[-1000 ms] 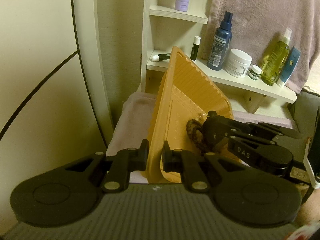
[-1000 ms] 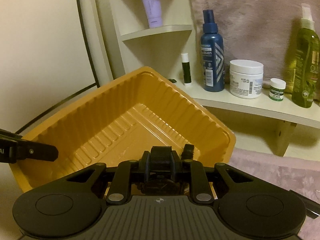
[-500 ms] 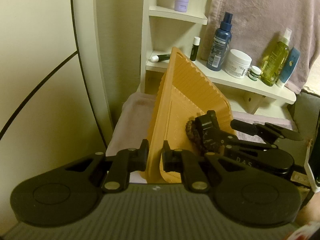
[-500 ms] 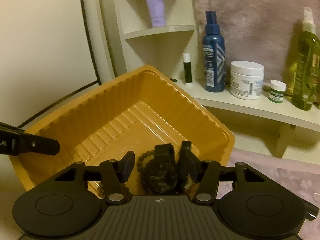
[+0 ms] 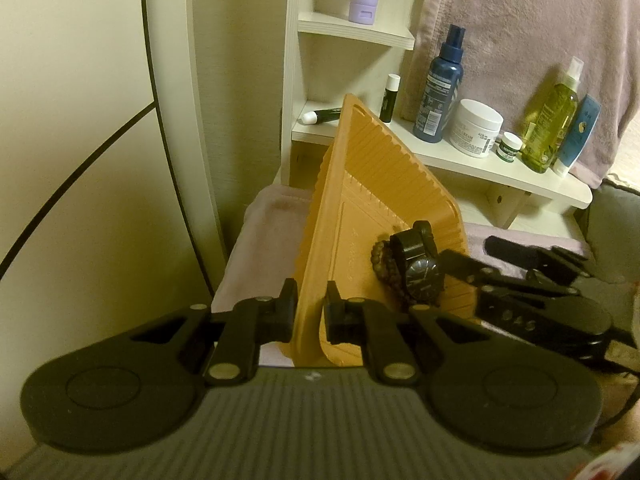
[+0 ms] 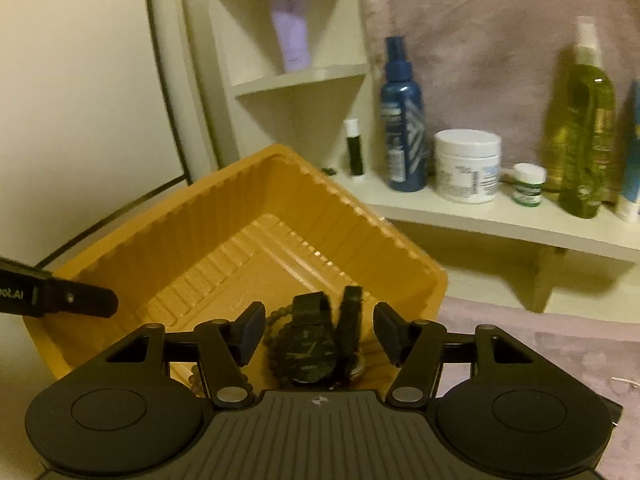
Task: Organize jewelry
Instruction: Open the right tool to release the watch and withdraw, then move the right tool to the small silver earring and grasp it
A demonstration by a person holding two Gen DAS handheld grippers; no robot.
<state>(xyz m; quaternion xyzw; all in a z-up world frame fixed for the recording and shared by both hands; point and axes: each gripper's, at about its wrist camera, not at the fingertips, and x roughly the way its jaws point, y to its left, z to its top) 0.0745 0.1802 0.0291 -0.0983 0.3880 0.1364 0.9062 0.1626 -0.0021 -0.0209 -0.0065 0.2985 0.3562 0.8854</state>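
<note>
Release step: right gripper (image 6: 320,330) jaws opening, watch (image 6: 310,350) freed in tray (image 6: 240,208); left gripper (image 5: 310,310) clamps tray rim; next, withdraw right

Shelf bottles (image 6: 402,120) blurred, labels unreadable; bead bracelet (image 6: 276,344) partly hidden behind watch (image 6: 308,350).

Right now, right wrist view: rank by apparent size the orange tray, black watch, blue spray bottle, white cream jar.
1. orange tray, largest by far.
2. blue spray bottle.
3. black watch and white cream jar: they look alike; the watch lies much nearer the camera, so I won't rank them.
</note>
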